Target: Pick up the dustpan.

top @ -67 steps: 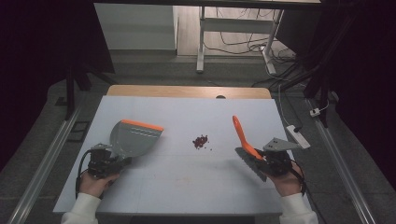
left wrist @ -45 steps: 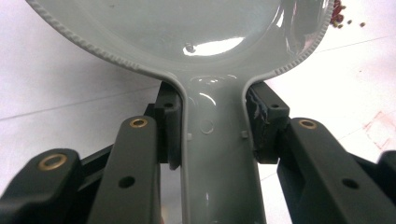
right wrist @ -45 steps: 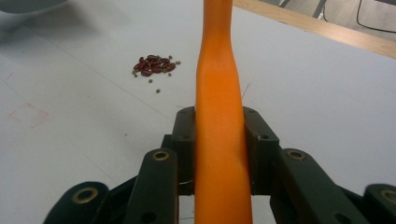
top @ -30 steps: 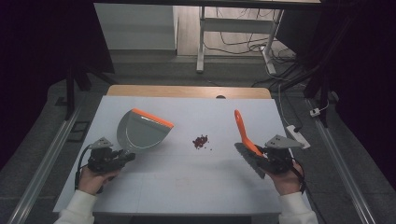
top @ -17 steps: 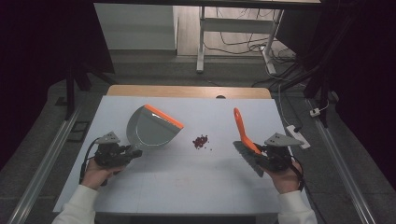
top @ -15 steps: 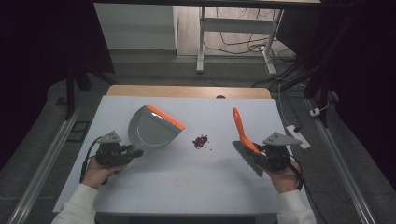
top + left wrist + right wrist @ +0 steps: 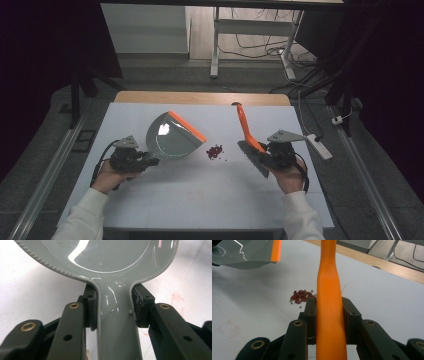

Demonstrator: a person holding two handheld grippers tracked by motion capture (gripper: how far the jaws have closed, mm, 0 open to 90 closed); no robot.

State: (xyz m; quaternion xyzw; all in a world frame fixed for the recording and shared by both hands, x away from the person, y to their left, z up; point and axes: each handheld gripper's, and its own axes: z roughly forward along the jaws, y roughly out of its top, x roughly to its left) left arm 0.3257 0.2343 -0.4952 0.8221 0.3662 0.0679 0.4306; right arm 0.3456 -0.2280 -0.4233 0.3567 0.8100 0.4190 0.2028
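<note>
In the high view a grey dustpan point(image 7: 172, 137) with an orange lip is tilted up just left of a small pile of red beans point(image 7: 215, 151) on the white table point(image 7: 200, 200). My left gripper point(image 7: 150, 161) is shut on the dustpan's handle; in the left gripper view its pads point(image 7: 91, 307) clamp the grey handle point(image 7: 116, 322) from both sides. Right of the beans, my right gripper point(image 7: 265, 152) is shut on an orange-handled brush point(image 7: 245, 127) with dark bristles near the table. The right gripper view has the orange handle point(image 7: 329, 290) between the jaws, with the beans point(image 7: 301, 296) and the dustpan point(image 7: 249, 255) beyond.
A white power strip point(image 7: 317, 145) lies at the table's right edge, close to my right hand. The wooden table edge point(image 7: 200, 97) runs along the far side, with a desk frame and cables on the floor behind it.
The left gripper has carried the dustpan to the right, closer to the beans, and turned it. The brush has shifted slightly left toward the beans.
</note>
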